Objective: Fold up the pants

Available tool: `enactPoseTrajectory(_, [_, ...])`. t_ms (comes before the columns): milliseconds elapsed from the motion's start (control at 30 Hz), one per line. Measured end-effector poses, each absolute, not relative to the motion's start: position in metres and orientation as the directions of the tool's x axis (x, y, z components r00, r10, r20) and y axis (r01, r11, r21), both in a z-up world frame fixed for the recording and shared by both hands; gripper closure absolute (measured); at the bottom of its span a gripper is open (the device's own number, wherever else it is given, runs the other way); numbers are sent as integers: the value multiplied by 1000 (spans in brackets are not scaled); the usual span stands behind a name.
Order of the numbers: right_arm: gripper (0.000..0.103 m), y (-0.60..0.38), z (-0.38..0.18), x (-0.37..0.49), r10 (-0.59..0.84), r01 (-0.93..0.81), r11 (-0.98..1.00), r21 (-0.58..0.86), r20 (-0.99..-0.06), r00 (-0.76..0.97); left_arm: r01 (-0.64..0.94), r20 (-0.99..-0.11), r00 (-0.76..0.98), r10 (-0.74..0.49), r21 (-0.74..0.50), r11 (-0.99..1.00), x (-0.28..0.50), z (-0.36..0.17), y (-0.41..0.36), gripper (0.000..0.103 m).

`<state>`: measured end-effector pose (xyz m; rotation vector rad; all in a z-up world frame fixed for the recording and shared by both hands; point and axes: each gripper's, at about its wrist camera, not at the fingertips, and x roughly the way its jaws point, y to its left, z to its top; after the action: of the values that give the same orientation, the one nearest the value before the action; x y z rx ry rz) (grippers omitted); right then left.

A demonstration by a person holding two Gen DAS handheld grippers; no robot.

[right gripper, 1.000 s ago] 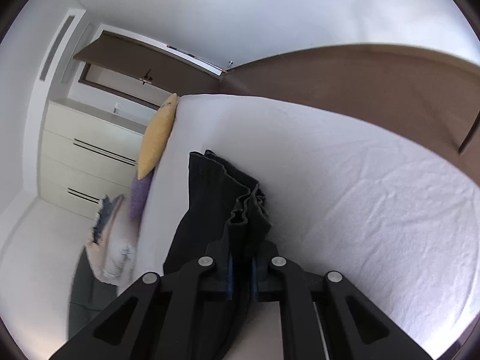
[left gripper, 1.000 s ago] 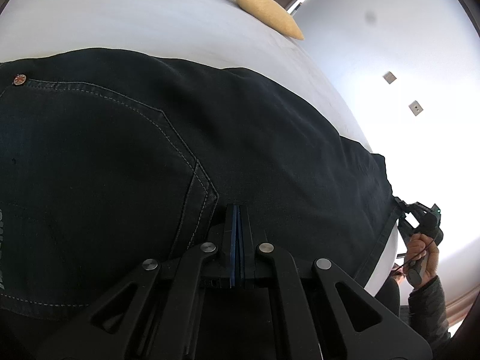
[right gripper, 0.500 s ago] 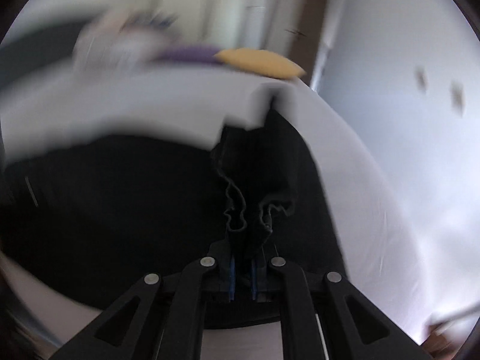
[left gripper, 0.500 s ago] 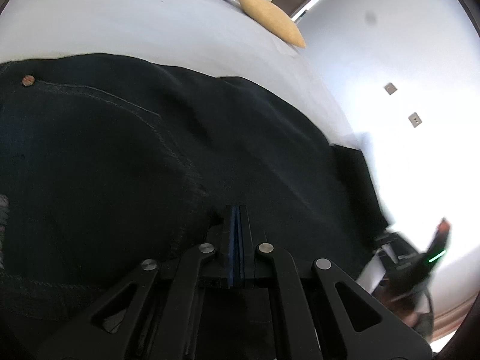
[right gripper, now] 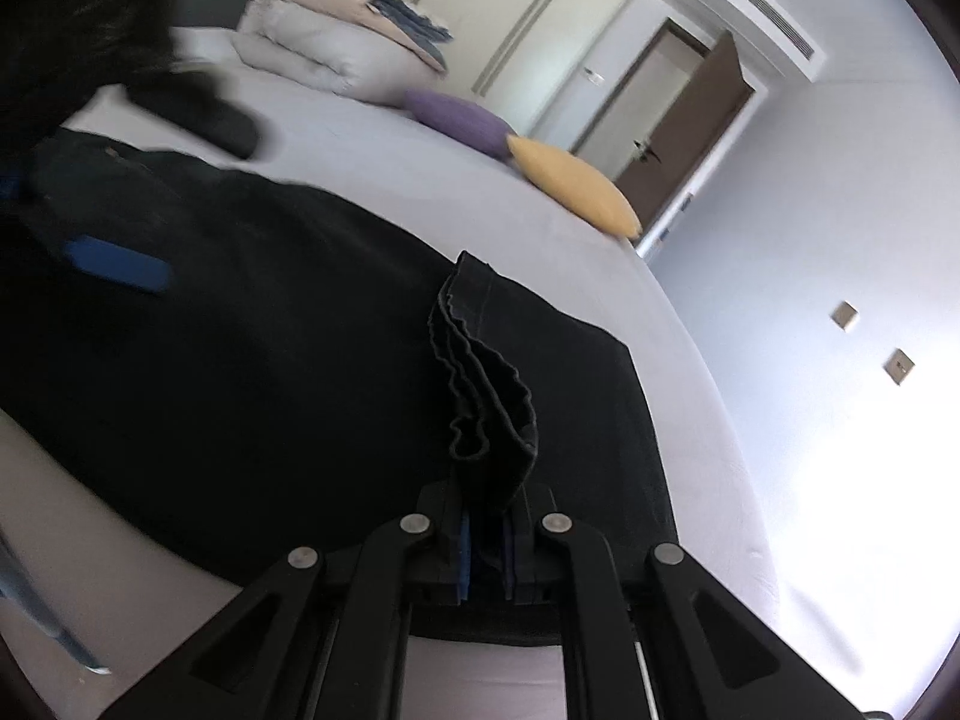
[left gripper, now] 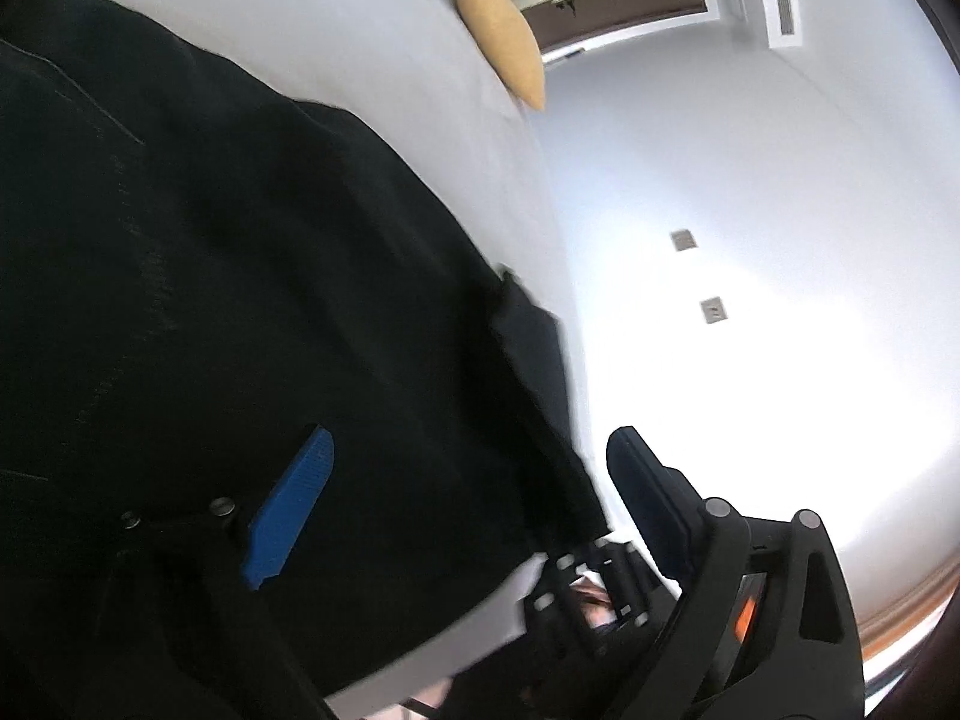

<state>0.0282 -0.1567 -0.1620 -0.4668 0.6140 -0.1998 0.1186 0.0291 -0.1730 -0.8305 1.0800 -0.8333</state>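
Black pants (right gripper: 252, 330) lie spread on the white bed (right gripper: 372, 168), with their leg end folded back over them. My right gripper (right gripper: 486, 546) is shut on the bunched hems (right gripper: 480, 378) and holds them just above the cloth. My left gripper (left gripper: 462, 498) is open, its blue pads (left gripper: 288, 504) wide apart, over the pants (left gripper: 240, 276) near the bed's edge. One blue pad of it shows at the left of the right wrist view (right gripper: 114, 264).
A yellow pillow (right gripper: 570, 186), a purple pillow (right gripper: 462, 120) and a folded duvet (right gripper: 336, 54) lie at the far side of the bed. A brown door (right gripper: 678, 120) stands open beyond. The right gripper's body (left gripper: 594, 606) is below the left one.
My left gripper has opened and let go of the pants. My right gripper has swung the leg hems over across the pants toward the waist.
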Motion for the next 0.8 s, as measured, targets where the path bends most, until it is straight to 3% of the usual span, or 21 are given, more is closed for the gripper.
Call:
enactPoseTrajectory(200, [94,-126,-156,23,-278,-3,871,-491,-498,822,115,-452,180,-873,-872,475,135,-179,13,10])
enactPoseTrajectory(367, [94,-109,-157,17,-242,-52,865,-499,-507,828,103,-446,145,-883,-881,462,146,-179,10,11])
enactPoseTrajectory(433, [94,-104,-158,16,-227,-74,862,-502,-512,828,112,-464,132,-876,-871,478,148,-180,7,26])
enactPoseTrajectory(500, [94,-98,-160,15,-213,-97,856,-509,-515,830,123,-496,103,-862,-854,506,151,-181,6,69])
enactPoseTrajectory(600, [94,-89,-160,13,-192,-126,847,-517,-517,834,151,-541,100,-835,-821,550,154,-177,5,84])
enactPoseTrajectory(700, [94,-82,-156,14,-169,-156,836,-527,-517,839,185,-556,125,-822,-800,570,156,-167,15,92])
enactPoseTrajectory(800, [94,-69,-155,15,-147,-188,816,-547,-512,847,225,-575,153,-804,-772,595,159,-155,28,92])
